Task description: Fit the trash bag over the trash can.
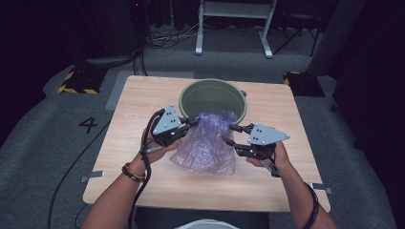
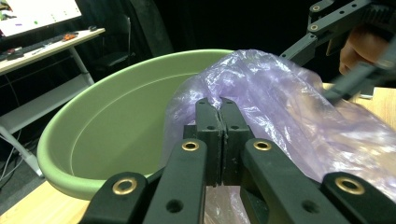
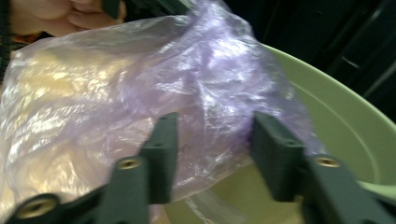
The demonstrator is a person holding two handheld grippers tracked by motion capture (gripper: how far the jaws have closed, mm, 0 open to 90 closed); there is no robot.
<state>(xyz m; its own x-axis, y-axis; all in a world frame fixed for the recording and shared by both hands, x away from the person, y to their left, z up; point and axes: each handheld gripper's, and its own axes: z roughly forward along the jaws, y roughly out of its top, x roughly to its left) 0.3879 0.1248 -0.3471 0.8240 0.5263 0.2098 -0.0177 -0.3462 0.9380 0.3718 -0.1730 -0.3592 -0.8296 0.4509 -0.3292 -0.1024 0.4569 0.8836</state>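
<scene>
Purple plastic bag [image 1: 206,143] lies on the wooden bench [image 1: 143,95], just on the person's side of the green bucket [image 1: 213,98]. Long axis runs from the bucket rim back twd the person: the narrow bunched end points up at the bucket and laps over its near rim, the wide flat end spreads on the bench away from the bucket.

Left tongs [image 1: 195,120] sit at the bucket's near-left rim, jaws fully closed, w/ a pinch of bag film caught between the tips. In the left gripper view the two pads [image 2: 208,122] meet flat, film bunching up right above them, bucket wall behind.

Right tongs [image 1: 228,133] are on the bag's right edge, a bit further back from the bucket than the left ones. Jaws partly apart, not gripping anything. In the right gripper view, which is blurred, the crinkled film shows beyond the gap, bucket interior to the right; can't tell if either pad touches the film.
</scene>
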